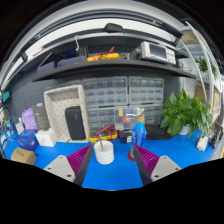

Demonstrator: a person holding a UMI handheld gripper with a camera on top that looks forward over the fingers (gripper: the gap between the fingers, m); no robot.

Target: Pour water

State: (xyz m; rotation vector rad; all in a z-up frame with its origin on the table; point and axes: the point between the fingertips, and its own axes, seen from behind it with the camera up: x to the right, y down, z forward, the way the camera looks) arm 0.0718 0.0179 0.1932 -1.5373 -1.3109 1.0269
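A white cup [104, 151] stands on the blue table top [112, 172], just ahead of my fingers and nearer the left one. A clear bottle with a blue label [139, 134] stands farther back to the right, beyond the right finger. My gripper [112, 163] is open, its purple pads [143, 158] spread wide with bare blue table between them. Nothing is held.
A clear box of small items [127, 120] stands behind the cup. A leafy green plant [185, 112] is at the right. A white appliance with a dark door [68, 113] and a wall of small drawers [115, 97] stand behind. Bags and boxes [28, 143] lie at the left.
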